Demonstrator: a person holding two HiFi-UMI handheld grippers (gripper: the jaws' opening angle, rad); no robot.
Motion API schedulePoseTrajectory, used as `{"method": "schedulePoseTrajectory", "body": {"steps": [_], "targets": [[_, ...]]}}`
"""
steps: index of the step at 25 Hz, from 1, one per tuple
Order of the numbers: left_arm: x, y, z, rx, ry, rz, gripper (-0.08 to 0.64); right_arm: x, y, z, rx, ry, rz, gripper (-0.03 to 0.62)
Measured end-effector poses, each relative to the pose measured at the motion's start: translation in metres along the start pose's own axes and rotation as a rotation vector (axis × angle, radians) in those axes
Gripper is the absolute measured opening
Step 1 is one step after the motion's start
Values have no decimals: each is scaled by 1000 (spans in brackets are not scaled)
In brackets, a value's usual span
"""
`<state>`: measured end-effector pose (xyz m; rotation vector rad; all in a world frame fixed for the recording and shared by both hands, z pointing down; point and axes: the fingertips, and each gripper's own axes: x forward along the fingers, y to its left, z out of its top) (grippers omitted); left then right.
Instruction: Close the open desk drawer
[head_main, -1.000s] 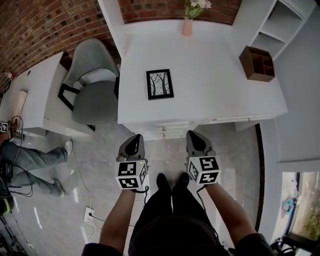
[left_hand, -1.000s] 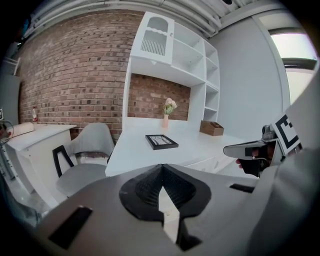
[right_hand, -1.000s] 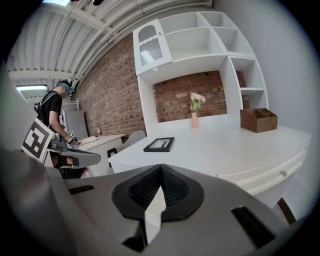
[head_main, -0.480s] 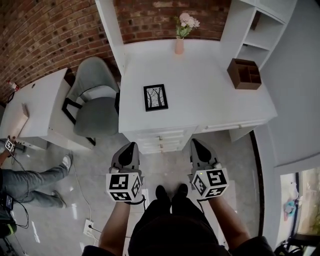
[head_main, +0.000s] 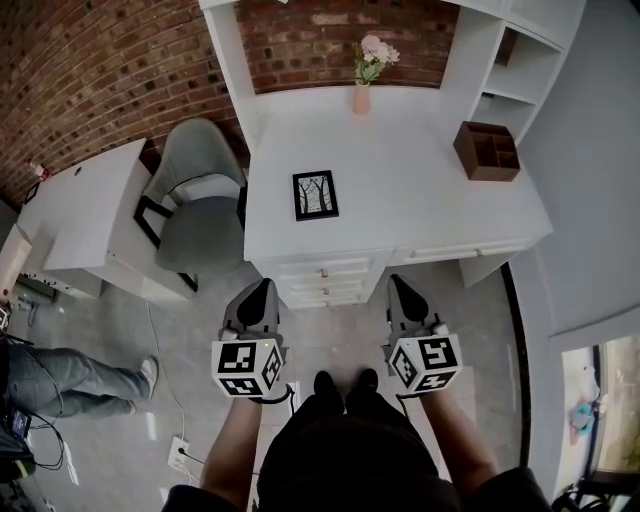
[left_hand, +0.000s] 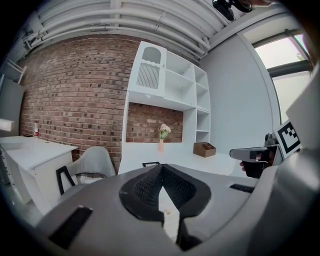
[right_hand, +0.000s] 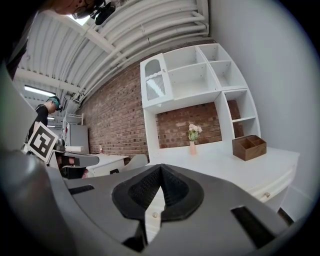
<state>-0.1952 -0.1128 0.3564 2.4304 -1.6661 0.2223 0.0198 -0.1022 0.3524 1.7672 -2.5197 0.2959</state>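
Each marker cube (head_main: 245, 367) carries black-and-white square patterns. My left gripper (head_main: 262, 290) has its jaws pressed together on nothing. My right gripper (head_main: 398, 284) shows the same, tips meeting and empty. Both hang over the floor (head_main: 200, 330), apart from the white desk (head_main: 420, 190). The desk drawers (head_main: 322, 282) lie at 1 o'clock from the left jaws and 11 o'clock from the right, untouched. I cannot tell whether one stands out.
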Motion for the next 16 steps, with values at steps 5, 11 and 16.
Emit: {"method": "schedulePoseTrajectory", "body": {"steps": [5,11,16], "targets": [[-4,-3,-2,-18,5,6,9,-6,-2,0,-11,8,8,5],[-5,-8,-6,-19,14,16,9,-7,-9,1,-3,1,21,5],[-4,-17,-9,-26,27,24,9,-10,-16,1,0,7,31,5]]}}
